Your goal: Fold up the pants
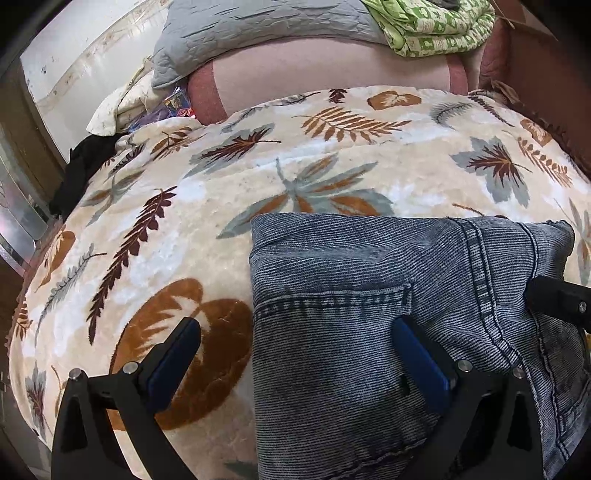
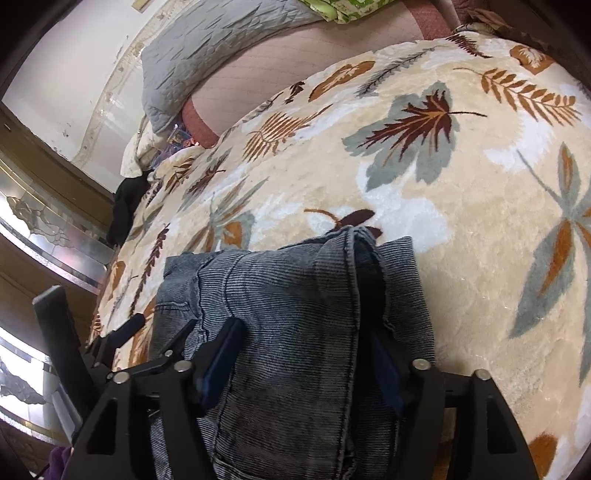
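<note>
Blue-grey denim pants [image 1: 369,295] lie folded into a compact stack on a leaf-patterned blanket [image 1: 207,206]. My left gripper [image 1: 295,336] is open over the stack's left edge, its left finger over the blanket and its right finger on the denim near a back pocket. In the right wrist view the pants [image 2: 295,295] lie between the fingers of my right gripper [image 2: 306,347], which is open and straddles the stack. The right gripper's finger shows at the right edge of the left wrist view [image 1: 557,299].
The blanket [image 2: 461,203] covers a bed. A grey quilted pillow [image 1: 240,33], a green patterned cloth [image 1: 432,26] and a pink sheet [image 1: 325,74] lie at the far end. A black garment [image 1: 81,166] hangs off the left edge by a wall.
</note>
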